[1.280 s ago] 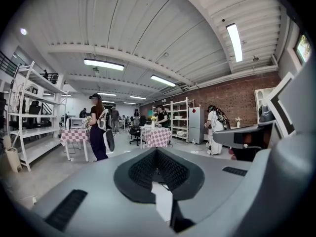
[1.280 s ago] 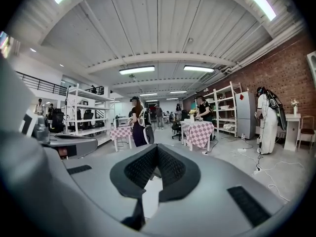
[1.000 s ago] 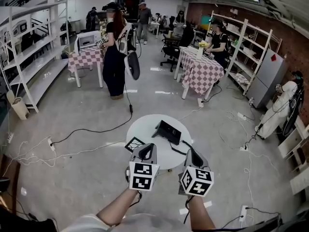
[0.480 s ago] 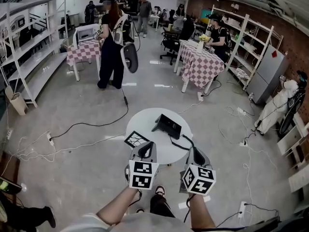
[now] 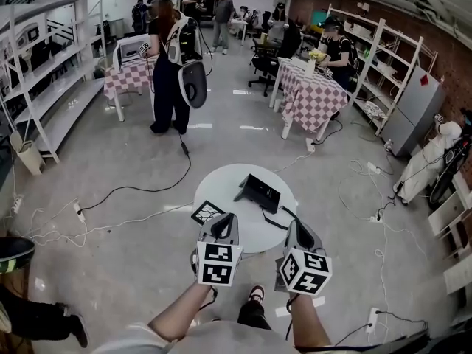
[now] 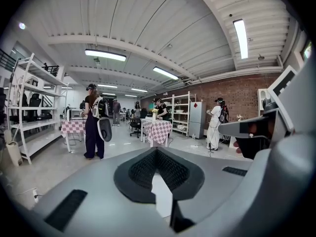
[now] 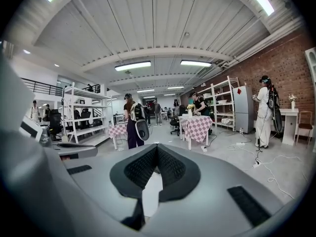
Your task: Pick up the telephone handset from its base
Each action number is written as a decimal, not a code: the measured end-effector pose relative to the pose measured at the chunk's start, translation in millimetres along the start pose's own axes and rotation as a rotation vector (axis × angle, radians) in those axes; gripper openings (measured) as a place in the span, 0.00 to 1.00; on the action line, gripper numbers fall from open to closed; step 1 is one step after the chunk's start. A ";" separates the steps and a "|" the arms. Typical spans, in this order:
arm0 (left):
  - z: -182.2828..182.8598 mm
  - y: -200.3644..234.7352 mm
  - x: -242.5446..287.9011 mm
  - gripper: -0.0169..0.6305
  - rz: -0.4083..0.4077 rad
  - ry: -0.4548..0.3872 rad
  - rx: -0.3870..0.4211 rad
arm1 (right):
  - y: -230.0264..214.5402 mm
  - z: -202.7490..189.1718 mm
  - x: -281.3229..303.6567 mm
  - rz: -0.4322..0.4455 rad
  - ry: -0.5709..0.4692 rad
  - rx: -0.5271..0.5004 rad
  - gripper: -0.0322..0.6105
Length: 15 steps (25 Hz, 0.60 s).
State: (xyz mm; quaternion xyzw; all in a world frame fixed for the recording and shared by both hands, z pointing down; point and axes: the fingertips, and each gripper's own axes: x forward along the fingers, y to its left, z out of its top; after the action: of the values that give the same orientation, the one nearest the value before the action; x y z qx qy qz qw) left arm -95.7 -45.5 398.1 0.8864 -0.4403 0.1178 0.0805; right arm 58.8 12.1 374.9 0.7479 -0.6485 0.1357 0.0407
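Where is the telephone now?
In the head view, the telephone sits on the round white table, right of centre, a marker card at its left.

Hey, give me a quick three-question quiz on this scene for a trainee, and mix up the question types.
1. True or false: the left tool and the right tool are both shut and empty.
2. Multiple choice: the telephone sits on A) a checkered table, B) the round white table, C) the floor.
3. Fill in: left of the telephone on that table lies a black-and-white ____.
Key: 1 true; 2 B; 3 marker card.
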 end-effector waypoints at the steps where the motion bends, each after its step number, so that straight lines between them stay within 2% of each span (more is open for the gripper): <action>1: 1.5 -1.5 3.9 0.04 -0.003 -0.001 0.001 | -2.4 2.1 2.4 0.000 -0.002 0.000 0.09; 7: 5.6 -8.3 28.5 0.04 -0.022 0.007 0.011 | -20.1 6.1 23.4 -0.015 0.004 0.011 0.09; 15: 15.4 1.7 71.0 0.04 0.007 0.011 0.006 | -37.0 13.4 67.6 0.002 0.018 -0.001 0.09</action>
State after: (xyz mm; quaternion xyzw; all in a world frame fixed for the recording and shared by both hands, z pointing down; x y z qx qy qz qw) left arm -53.4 -104.4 403.3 0.8846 -0.4425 0.1240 0.0801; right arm 105.3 -50.1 383.6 0.7459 -0.6491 0.1422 0.0467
